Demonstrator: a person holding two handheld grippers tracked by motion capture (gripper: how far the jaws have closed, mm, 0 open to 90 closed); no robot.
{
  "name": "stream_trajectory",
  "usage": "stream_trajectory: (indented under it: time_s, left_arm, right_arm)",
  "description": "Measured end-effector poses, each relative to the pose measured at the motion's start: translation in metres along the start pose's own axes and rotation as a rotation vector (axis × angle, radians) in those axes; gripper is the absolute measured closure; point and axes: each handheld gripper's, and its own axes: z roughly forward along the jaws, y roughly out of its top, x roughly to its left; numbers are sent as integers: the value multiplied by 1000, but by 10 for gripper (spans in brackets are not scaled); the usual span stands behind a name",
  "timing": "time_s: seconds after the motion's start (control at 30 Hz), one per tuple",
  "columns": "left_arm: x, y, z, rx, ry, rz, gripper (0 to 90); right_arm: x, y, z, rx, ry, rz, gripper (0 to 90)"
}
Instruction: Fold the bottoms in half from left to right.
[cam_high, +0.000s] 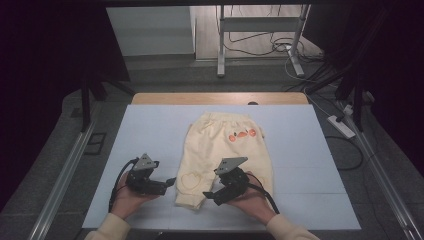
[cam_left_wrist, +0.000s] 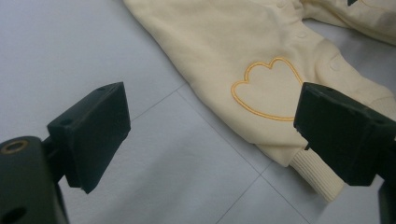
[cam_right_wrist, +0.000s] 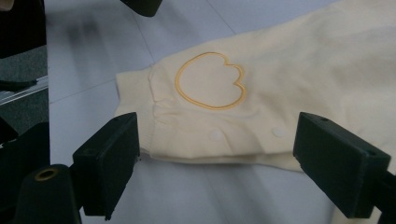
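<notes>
Cream trouser leg (cam_right_wrist: 289, 93) with orange outline patch (cam_right_wrist: 210, 80), ribbed cuff (cam_right_wrist: 135, 100), right tool (cam_right_wrist: 217, 161) spread wide

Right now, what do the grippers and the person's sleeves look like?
Both the left gripper and right gripper are black, with blocky rectangular jaws, a grey three-cornered plate on top and a black cable trailing back. The sleeves are cream.
</notes>
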Motion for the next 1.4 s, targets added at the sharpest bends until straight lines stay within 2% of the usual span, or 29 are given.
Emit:
stream_trajectory:
  time_s: [0.17,0.8,1.07,1.4]
  left_arm:
    - [1,0,0,-2,0,-2,103]
    - [2,0,0,-1,6,-3,103]
    - [2,-1,-1,-2,9,-9,104]
    - [3,-1,-1,-3,10,-11,104]
  right_arm:
    - [7,5,9,6,22,-17,150]
    - [22,15,31,26,56,-52,154]
    - [34,23,45,44,88,-91,189]
    - [42,25,60,76,94,-120,217]
